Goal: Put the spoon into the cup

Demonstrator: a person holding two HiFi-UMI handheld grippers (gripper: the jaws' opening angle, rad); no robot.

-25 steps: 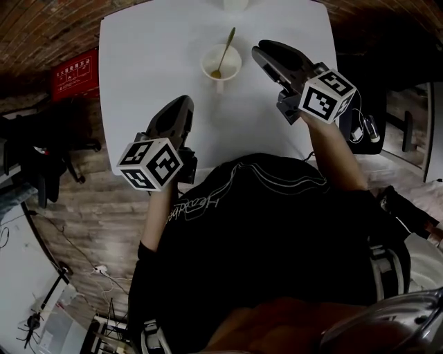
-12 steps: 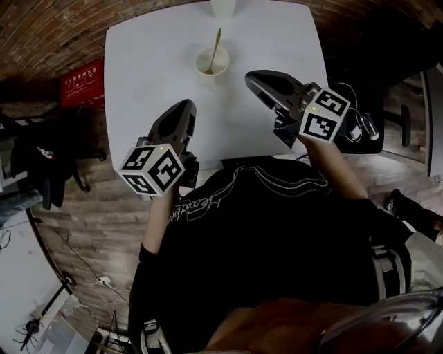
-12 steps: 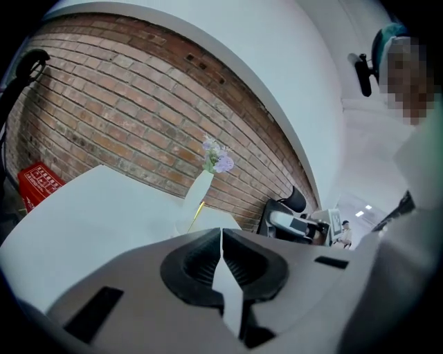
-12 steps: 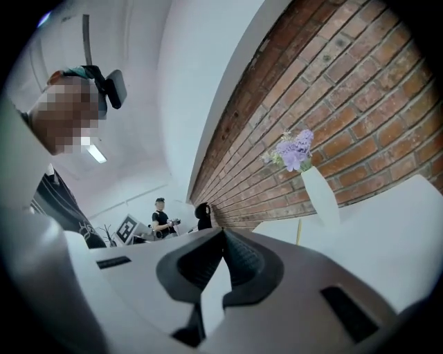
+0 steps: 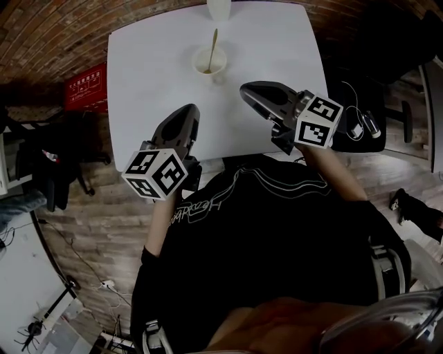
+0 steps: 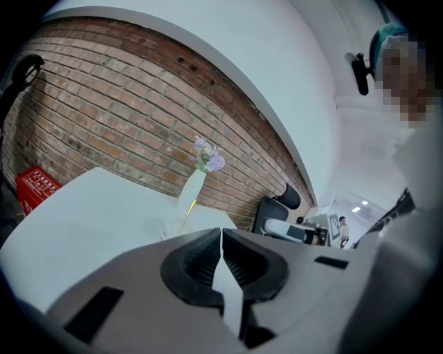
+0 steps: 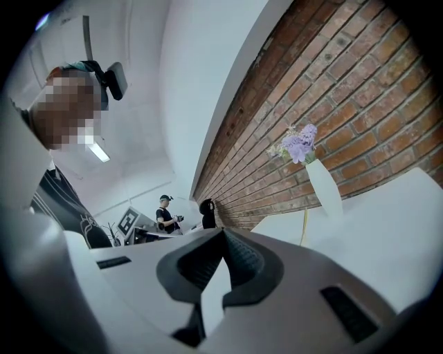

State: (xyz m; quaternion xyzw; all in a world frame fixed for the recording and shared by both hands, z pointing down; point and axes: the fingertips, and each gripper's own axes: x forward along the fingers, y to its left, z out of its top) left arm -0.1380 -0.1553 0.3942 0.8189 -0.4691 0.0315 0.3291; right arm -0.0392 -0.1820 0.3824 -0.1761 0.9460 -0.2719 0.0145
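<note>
A white cup (image 5: pixel 210 62) stands on the white table (image 5: pixel 152 83) toward its far side. A gold spoon (image 5: pixel 213 43) stands in the cup, with its handle leaning over the far rim. My left gripper (image 5: pixel 191 113) hovers over the near left of the table, well short of the cup, its jaws shut and empty. My right gripper (image 5: pixel 247 91) is nearer the cup, to its right and below it in the head view, also shut on nothing. The spoon handle (image 7: pixel 303 228) shows as a thin yellow line beyond the right gripper's shut jaws.
A white vase (image 5: pixel 218 7) with purple flowers (image 7: pixel 299 145) stands at the table's far edge, just behind the cup. A brick wall lies beyond. A red box (image 5: pixel 86 83) sits on the floor left of the table, and a black chair (image 5: pixel 360 90) stands to the right.
Both grippers have drawn back from the cup toward the table's near edge, the right one farther. The cup and the spoon in it have stayed put.
</note>
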